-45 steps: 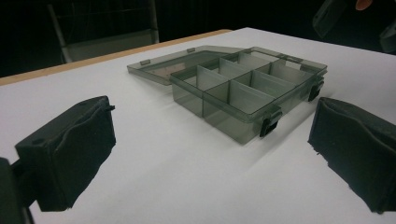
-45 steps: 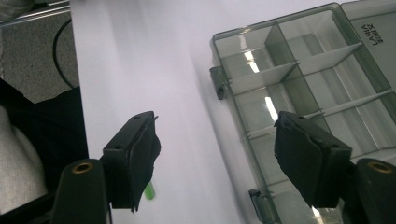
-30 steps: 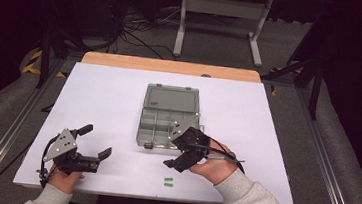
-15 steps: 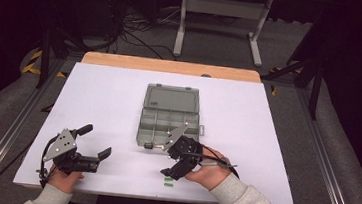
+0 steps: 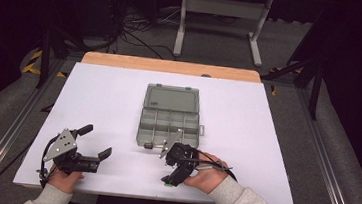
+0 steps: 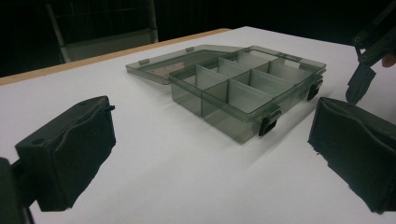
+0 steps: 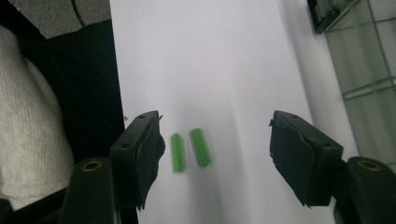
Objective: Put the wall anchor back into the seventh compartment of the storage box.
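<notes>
Nearest the person, two short green sticks (image 7: 189, 149) lie side by side on the white table (image 5: 275, 141), close to its near edge. Each is a small, straight, matte plastic bar with squared ends; the two lie parallel and slightly apart. The right gripper (image 5: 171, 177) points down over them. Its jaws, faced with black, rough-edged foam pads, stand spread with both sticks between them, nearer one pad and touching neither; the jaws have just been closing a little.

The left gripper (image 5: 95, 144) rests at the near left of the table, held level. Its two jaws are spread wide with nothing between them. A grey three-cornered metal plate sits on top of it.

Past the grippers, at mid-table, lies one compartment box (image 5: 169, 126) of smoky, translucent grey plastic, rectangular and shallow. Its hinged lid (image 5: 171, 99) lies open flat on the far side. Thin dividers split the tray into compartments; the exact count cannot be told. Two black latches (image 6: 270, 122) sit on its near wall.

A bare wooden strip (image 5: 172, 66) edges the far side of the table.
</notes>
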Demonstrator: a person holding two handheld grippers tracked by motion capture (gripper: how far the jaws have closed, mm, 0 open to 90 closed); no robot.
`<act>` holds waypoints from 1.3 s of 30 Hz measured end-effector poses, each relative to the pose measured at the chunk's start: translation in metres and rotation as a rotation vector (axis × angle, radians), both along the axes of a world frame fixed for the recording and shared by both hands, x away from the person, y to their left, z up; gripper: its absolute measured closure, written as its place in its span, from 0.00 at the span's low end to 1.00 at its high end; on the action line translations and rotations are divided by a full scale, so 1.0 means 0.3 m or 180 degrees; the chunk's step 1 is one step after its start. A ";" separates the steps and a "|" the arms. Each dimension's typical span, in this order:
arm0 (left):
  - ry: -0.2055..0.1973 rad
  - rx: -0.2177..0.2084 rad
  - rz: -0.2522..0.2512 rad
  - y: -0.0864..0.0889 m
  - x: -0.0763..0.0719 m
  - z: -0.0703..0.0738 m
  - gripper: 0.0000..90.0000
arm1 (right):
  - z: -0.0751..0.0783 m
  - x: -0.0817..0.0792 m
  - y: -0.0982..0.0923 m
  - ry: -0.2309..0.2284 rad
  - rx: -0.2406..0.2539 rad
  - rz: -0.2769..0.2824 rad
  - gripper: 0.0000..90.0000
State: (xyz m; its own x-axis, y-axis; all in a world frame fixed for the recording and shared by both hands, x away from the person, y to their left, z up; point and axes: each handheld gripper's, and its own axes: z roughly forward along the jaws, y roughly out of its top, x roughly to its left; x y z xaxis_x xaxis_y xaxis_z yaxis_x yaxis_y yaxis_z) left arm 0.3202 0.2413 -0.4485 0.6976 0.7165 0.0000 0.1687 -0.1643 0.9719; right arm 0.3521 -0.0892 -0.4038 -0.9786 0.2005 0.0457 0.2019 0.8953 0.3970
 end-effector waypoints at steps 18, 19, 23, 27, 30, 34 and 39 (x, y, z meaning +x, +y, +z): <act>0.0009 0.0013 -0.0002 0.000 -0.001 0.001 0.01 | -0.052 -0.004 0.008 0.0003 -0.0160 0.0032 0.50; 0.0010 0.0027 -0.0011 0.001 0.000 0.001 0.01 | -0.052 -0.004 0.008 0.0003 -0.0160 0.0032 0.50; 0.0010 0.0014 -0.0002 0.000 -0.001 0.001 0.01 | -0.060 -0.001 0.008 0.0005 -0.0180 0.0049 0.58; 0.0014 0.0021 -0.0005 0.000 -0.001 0.001 0.01 | -0.066 -0.003 0.010 0.0002 -0.0211 0.0069 0.62; 0.0016 0.0023 -0.0003 0.000 -0.001 0.001 0.01 | -0.072 -0.004 0.012 0.0012 -0.0221 0.0074 0.66; 0.0017 0.0020 -0.0003 -0.001 -0.001 0.000 0.01 | -0.077 -0.006 0.015 0.0024 -0.0239 0.0080 0.71; 0.0029 0.0035 -0.0013 0.000 -0.001 0.001 0.01 | -0.078 -0.016 0.022 -0.0049 -0.0266 0.0119 0.82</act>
State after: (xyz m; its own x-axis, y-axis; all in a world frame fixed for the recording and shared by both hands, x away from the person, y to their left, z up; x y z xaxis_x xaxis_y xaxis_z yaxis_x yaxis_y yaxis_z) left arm 0.3199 0.2412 -0.4481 0.7005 0.7137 0.0015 0.1768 -0.1755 0.9685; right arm 0.3474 -0.0825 -0.4272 -0.9860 0.1662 0.0152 0.1622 0.9323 0.3234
